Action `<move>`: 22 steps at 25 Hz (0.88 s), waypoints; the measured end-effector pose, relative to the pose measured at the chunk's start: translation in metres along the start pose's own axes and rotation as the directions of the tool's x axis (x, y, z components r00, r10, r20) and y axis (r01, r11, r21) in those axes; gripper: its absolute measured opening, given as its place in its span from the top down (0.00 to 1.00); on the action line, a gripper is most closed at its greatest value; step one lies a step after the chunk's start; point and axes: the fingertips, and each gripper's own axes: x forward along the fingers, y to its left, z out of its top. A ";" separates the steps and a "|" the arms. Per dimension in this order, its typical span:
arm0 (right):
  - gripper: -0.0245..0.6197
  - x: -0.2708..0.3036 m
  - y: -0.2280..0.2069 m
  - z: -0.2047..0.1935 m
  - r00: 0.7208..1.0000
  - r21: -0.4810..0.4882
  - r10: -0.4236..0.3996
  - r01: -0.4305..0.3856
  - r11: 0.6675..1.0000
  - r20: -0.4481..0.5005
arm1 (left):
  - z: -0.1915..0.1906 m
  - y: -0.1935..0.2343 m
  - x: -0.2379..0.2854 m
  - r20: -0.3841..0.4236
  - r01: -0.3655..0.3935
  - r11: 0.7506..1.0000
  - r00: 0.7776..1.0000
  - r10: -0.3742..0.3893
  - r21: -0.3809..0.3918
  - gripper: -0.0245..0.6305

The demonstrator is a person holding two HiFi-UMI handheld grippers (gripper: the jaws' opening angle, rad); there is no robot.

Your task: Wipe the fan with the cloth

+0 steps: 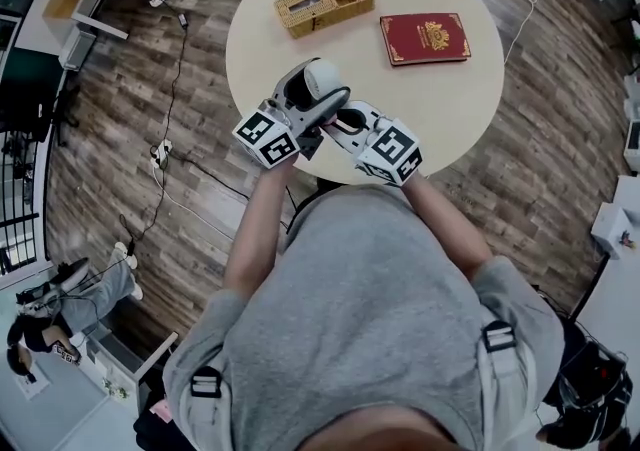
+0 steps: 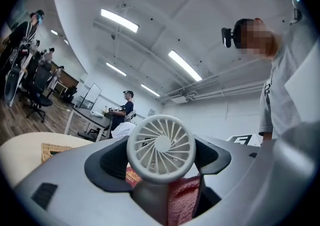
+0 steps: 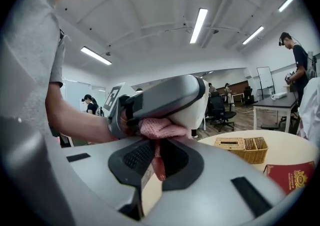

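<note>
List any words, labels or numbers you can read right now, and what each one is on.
Nothing can be read.
Red book: gold crest and lettering on the cover, too small to read.
Left gripper and right gripper cubes: black-and-white square patterns only, no words.
Fan, cloth, wicker box: no print visible.

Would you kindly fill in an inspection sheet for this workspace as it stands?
Surface: round beige table.
Job's things: white fan held over the table's near edge; pink cloth pressed beside its stem.
Clutter: wicker basket and red book on the far half.
Grippers: left tool shut on the fan; right tool shut on the cloth.
Cables: floor cable runs to a power strip at left; second cable hangs past the table's right side.
Surroundings: wood-plank floor, desks, chairs, other people.
</note>
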 end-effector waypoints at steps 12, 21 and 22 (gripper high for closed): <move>0.91 0.038 -0.005 -0.003 0.966 -0.073 -0.258 0.257 0.964 -0.003 | 0.027 0.010 -0.044 0.108 0.082 0.995 0.991 -0.076 -0.059 0.37; 0.91 0.031 -0.022 -0.005 0.917 -0.004 -0.395 0.396 0.918 0.063 | 0.035 0.013 -0.070 0.144 0.185 0.971 0.976 -0.164 -0.150 0.37; 0.90 0.029 -0.024 -0.002 0.909 0.009 -0.409 0.410 0.912 0.082 | 0.035 0.013 -0.071 0.147 0.196 0.968 0.974 -0.173 -0.159 0.37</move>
